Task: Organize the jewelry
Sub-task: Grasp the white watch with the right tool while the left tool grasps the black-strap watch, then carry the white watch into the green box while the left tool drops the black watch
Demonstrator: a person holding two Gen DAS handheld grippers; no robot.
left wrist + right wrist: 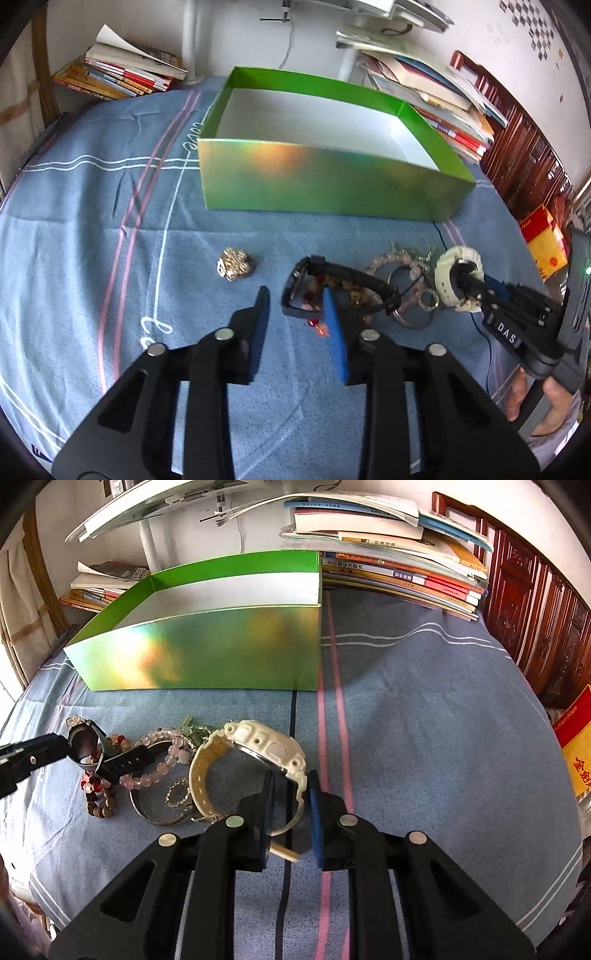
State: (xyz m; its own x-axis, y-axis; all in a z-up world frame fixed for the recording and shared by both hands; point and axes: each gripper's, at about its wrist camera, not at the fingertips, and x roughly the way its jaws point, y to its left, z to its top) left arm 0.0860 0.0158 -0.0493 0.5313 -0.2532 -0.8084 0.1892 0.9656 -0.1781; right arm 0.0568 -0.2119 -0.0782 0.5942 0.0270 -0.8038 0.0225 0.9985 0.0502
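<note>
An open green box (317, 181) with a white inside stands on the blue cloth; it also shows in the right wrist view (207, 653). A pile of jewelry lies in front of it: a black watch (332, 280), pink bead bracelets (162, 764), a metal bangle (155, 812), and a gold brooch (236, 264) apart to the left. My left gripper (295, 306) is open, its right finger beside the black watch. My right gripper (291, 786) has its fingers around the strap of a white watch (258, 753), not fully closed; it also shows in the left wrist view (461, 277).
Stacks of books (122, 74) lie behind the box on the left and a bigger stack (399, 565) on the right. A dark wooden headboard (535, 627) runs along the right edge. A red and yellow box (543, 243) sits at the far right.
</note>
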